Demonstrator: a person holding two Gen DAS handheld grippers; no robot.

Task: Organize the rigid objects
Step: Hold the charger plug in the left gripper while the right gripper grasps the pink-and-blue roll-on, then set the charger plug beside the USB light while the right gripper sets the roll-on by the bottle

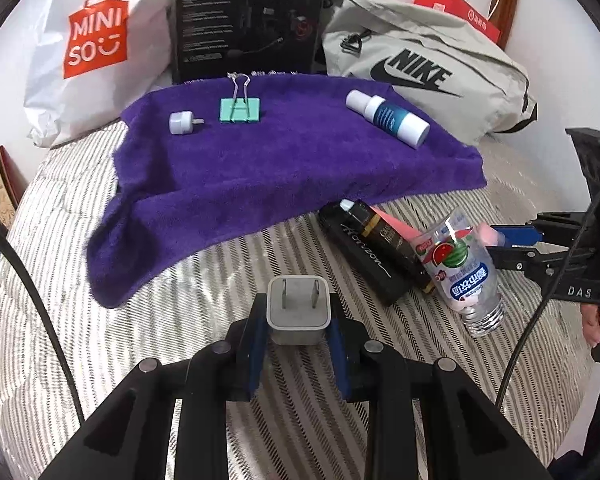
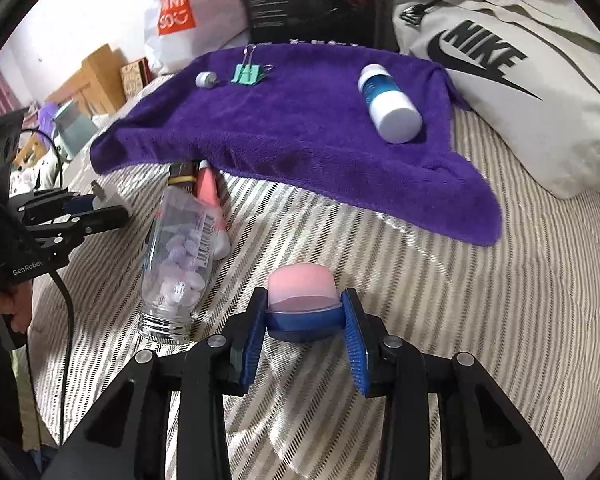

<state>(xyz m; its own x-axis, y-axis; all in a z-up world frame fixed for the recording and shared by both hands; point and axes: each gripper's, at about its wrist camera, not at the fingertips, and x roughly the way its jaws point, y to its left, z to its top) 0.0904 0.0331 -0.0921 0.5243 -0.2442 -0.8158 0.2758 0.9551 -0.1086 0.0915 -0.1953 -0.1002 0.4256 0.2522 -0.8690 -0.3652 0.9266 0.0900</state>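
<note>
- Your left gripper [image 1: 298, 334] fingers are pinching the white charger plug [image 1: 298, 308]; set it on the purple towel [image 1: 260, 160], beside the binder clip [image 1: 240, 110].
- Right gripper [image 2: 304, 320] fingers hold the pink-capped jar [image 2: 302, 296]; keep it level.

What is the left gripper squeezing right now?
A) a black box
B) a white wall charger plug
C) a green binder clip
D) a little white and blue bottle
B: the left gripper is shut on the white wall charger plug, its two metal prongs pointing away from the camera, while the green binder clip and the white and blue bottle lie on the purple towel.
</note>
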